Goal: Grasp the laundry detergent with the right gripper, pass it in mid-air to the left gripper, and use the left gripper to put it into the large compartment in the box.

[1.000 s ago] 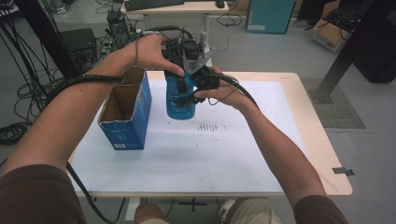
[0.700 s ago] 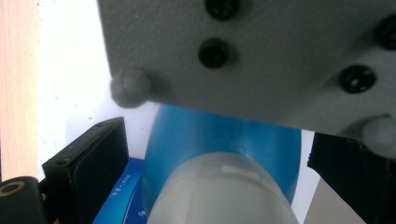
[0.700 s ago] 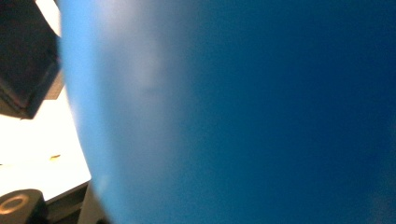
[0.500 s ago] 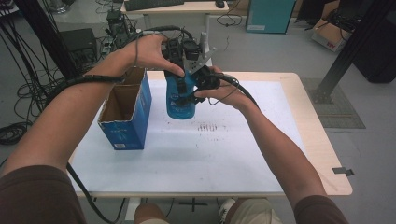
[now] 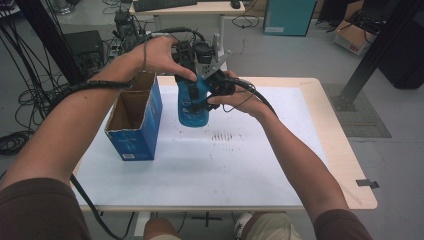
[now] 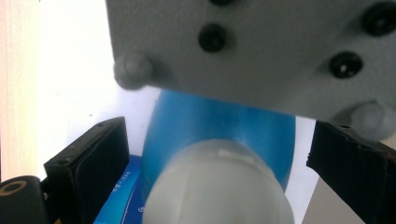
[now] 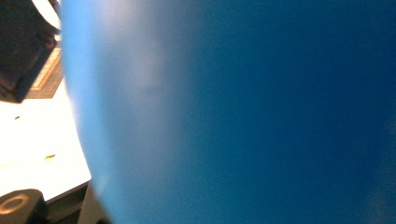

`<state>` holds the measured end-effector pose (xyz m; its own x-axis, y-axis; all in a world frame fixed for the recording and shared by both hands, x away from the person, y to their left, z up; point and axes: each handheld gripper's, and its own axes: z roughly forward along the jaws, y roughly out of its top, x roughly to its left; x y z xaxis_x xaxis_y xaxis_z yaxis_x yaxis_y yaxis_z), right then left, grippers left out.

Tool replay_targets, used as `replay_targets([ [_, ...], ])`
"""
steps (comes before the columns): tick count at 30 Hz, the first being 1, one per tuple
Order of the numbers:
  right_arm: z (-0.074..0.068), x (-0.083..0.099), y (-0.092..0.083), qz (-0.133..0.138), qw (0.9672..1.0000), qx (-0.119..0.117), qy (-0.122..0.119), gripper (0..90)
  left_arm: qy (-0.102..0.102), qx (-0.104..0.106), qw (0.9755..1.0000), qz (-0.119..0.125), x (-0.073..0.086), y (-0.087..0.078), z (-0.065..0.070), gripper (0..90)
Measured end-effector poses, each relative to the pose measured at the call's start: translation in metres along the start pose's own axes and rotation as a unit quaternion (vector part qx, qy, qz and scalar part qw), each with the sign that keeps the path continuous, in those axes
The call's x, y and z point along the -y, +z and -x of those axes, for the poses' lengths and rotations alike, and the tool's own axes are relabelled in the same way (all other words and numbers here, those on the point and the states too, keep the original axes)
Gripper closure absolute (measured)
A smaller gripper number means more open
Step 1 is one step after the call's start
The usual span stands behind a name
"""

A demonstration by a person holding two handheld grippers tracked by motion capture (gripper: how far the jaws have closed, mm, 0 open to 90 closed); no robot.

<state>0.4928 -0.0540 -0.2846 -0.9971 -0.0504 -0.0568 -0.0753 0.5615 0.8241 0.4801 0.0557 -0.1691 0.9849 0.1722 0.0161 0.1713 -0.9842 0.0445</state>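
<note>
A blue bottle (image 5: 192, 112) stands upright at the middle of the white table top (image 5: 250, 165). My right gripper (image 5: 207, 95) comes in from the right and is shut on its body. In the right gripper view the bottle's blue wall (image 7: 233, 116) sits very close to the camera. My left gripper (image 5: 192, 55) hangs over the top of the bottle. In the left gripper view its black fingers (image 6: 88, 172) stand apart on either side of the white cap (image 6: 217, 191), with gaps to the cap. The right gripper's grey plate (image 6: 261, 51) crosses the top of that view.
An open blue cardboard box (image 5: 132, 120) stands just left of the bottle, near the table's left edge. Faint dark marks (image 5: 222, 136) lie on the table in front of the bottle. Cables trail from both grippers along the forearms.
</note>
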Motion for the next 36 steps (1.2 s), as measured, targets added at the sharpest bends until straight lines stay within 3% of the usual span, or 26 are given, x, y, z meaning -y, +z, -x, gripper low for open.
replay_targets([
  [27, 0.0006, -0.0032, 0.0025, -0.003, 1.0, 0.001, -0.005, 43.3, 0.0, -0.006, 1.0, -0.002, 0.0035, 0.0014, 0.0001, 8.2],
  [30, 0.0006, -0.0032, 0.0021, -0.003, 1.0, 0.001, -0.006, 43.3, 0.001, -0.009, 1.0, 0.0, 0.004, 0.0026, 0.0013, 17.4],
  [36, -0.0001, -0.0037, 0.0023, -0.005, 0.9999, 0.001, -0.01, 43.3, 0.001, -0.01, 0.9999, -0.003, 0.0044, 0.0052, 0.0012, 24.1],
])
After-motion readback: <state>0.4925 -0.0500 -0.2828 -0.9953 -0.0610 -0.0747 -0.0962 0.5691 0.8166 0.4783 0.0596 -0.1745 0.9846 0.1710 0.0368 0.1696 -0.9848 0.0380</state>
